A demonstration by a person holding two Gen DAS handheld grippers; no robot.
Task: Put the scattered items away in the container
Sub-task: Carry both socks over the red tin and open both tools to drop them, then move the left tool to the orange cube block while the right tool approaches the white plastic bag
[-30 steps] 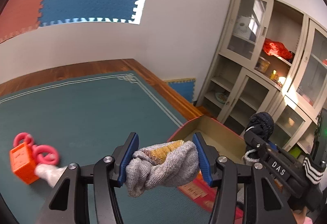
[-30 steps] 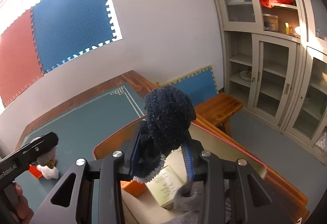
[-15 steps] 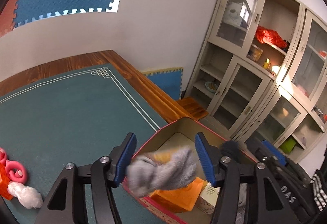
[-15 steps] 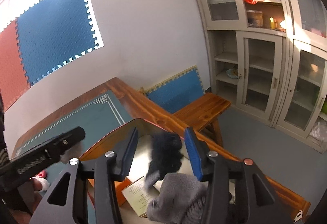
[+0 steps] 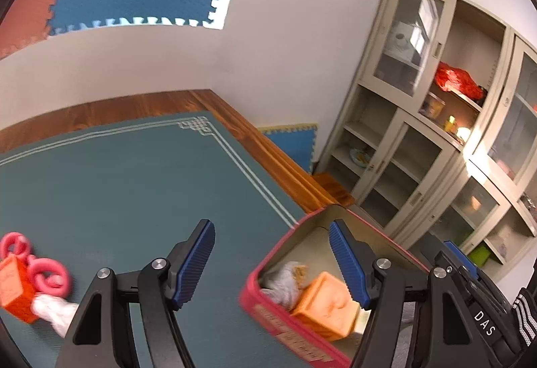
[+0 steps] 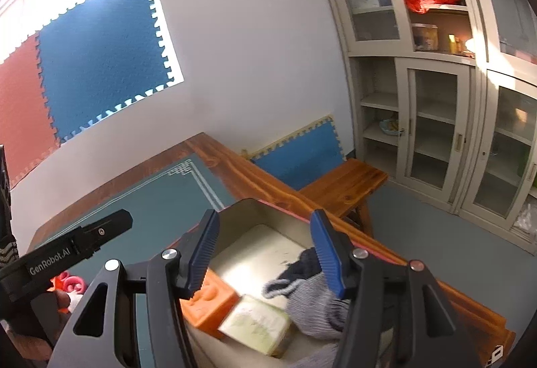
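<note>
Both jaw pairs are opening, with nothing between them: the left gripper (image 5: 272, 259) and the right gripper (image 6: 265, 254). Below them, the red-rimmed rectangular tin (image 5: 255, 277) holds a blurred grey sock (image 5: 285, 280), an orange cube (image 6: 208, 301) and a dark knitted sock (image 6: 302, 264), partly hidden by a finger. Farther off, the pink ring toy (image 5: 43, 274) is cut off at the edge.

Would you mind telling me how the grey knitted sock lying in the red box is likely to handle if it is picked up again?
The grey knitted sock will probably flop: it lies crumpled and draped in the red box. It looks light for its bulk. Its ribbed knit should grip pads well, so slipping seems unlikely.
</note>
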